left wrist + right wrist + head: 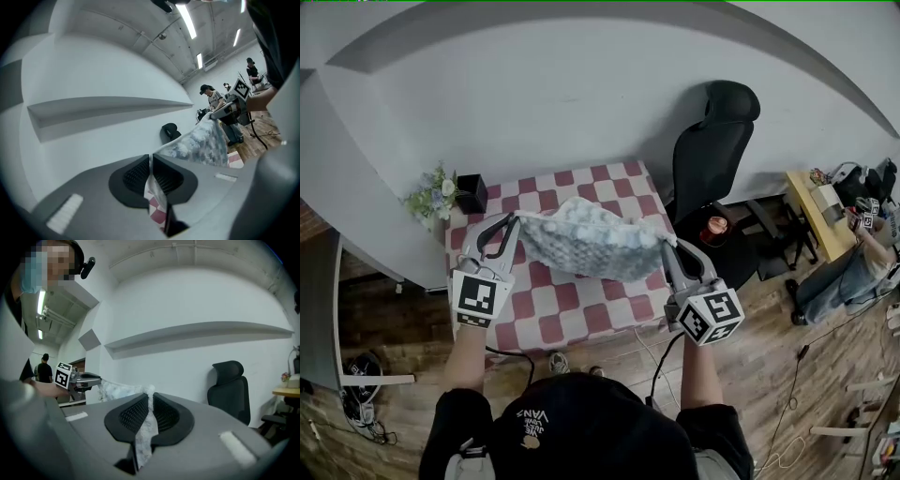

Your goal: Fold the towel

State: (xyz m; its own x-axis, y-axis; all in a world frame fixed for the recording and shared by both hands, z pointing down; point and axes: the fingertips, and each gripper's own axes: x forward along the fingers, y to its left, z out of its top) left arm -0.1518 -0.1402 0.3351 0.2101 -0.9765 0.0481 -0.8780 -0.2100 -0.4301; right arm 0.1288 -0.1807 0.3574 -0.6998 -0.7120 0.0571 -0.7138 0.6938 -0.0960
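A pale blue-grey bubbly towel [592, 239] hangs stretched in the air between my two grippers, above the red and white checked table [581, 309]. My left gripper [516, 221] is shut on the towel's left corner, and cloth shows pinched between its jaws in the left gripper view [151, 174]. My right gripper [667, 244] is shut on the right corner, with white cloth [147, 420] squeezed between its jaws in the right gripper view. From the left gripper view the towel [201, 143] runs across to the other gripper [220, 112].
A black office chair [712, 150] stands just right of the table. A small bunch of flowers [431, 195] and a black box [472, 192] sit at the table's far left corner. A second desk [820, 211] with a person stands at the right; cables lie on the wooden floor.
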